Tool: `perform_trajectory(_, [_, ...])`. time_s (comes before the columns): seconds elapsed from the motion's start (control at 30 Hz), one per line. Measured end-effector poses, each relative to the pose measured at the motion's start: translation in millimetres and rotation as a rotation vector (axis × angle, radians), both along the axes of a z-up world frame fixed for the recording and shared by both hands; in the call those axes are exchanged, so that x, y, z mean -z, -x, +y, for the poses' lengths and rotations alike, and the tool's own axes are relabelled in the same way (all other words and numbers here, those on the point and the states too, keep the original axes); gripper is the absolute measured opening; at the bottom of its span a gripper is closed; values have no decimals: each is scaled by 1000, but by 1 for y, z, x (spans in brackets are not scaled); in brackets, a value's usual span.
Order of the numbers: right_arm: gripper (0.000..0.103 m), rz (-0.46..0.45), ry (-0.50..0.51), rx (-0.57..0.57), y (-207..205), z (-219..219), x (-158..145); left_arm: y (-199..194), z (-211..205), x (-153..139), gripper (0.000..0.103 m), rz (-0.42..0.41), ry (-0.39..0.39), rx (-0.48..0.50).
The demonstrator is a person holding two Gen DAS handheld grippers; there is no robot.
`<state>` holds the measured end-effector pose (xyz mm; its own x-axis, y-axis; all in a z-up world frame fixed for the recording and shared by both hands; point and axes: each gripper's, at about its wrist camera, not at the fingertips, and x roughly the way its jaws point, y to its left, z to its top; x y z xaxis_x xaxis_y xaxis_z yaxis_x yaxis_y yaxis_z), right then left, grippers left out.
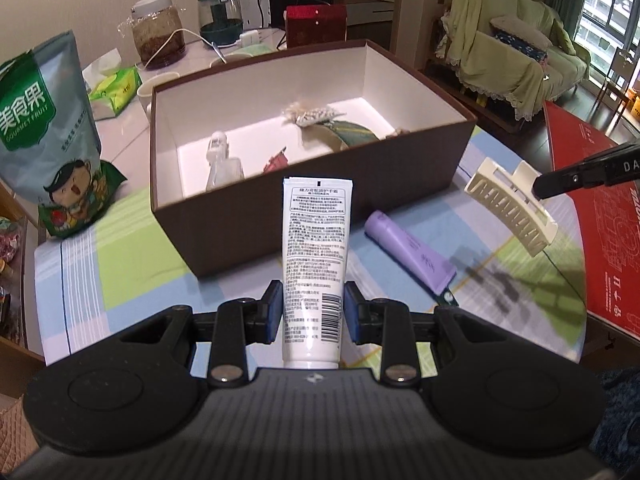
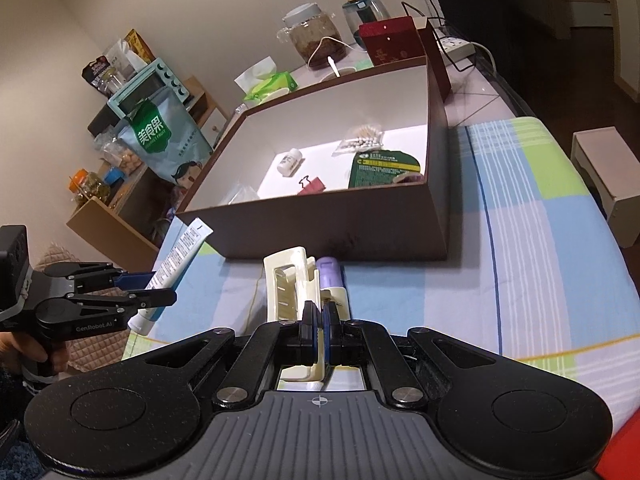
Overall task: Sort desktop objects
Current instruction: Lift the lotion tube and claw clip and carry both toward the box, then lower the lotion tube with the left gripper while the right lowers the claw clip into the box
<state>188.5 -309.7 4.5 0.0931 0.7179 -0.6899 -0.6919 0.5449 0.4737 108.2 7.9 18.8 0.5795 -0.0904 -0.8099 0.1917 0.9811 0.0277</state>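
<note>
**Inspector:** State of both tongs, please.

**Assistant:** The left gripper (image 1: 311,312) is clamped on the white tube (image 1: 314,264), which stands up between its pads, crimped end uppermost. The right gripper (image 2: 320,330) is closed on the cream hair clip (image 2: 294,286), pinching its thin handle end. Both items are held clear of the checked cloth (image 2: 520,216).

**Inspector:** And the destination?

**Assistant:** The brown box (image 1: 320,216) sits directly ahead of both grippers, open, already holding a small bottle (image 2: 290,161), a red clip (image 2: 312,185) and a green packet (image 2: 384,168). The purple tube (image 1: 412,256) lies on the cloth just right of the left gripper, untouched.

**Inspector:** Advice for the step?

**Assistant:** My judgement: carry each item over the near wall before letting go, one arm at a time so they do not crowd. The tall tube could catch the rim if kept low.

**Inspector:** Differences between views?

**Assistant:** The left view shows the clip's teeth; the right view shows the person's hand (image 2: 24,350) on the left handle.
</note>
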Motion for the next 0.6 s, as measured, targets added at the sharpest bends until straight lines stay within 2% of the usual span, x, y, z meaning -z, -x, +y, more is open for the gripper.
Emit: perform_trajectory(0.6, [1, -21, -23, -31, -46, 26, -12, -35, 14, -17, 27, -35, -28, -15])
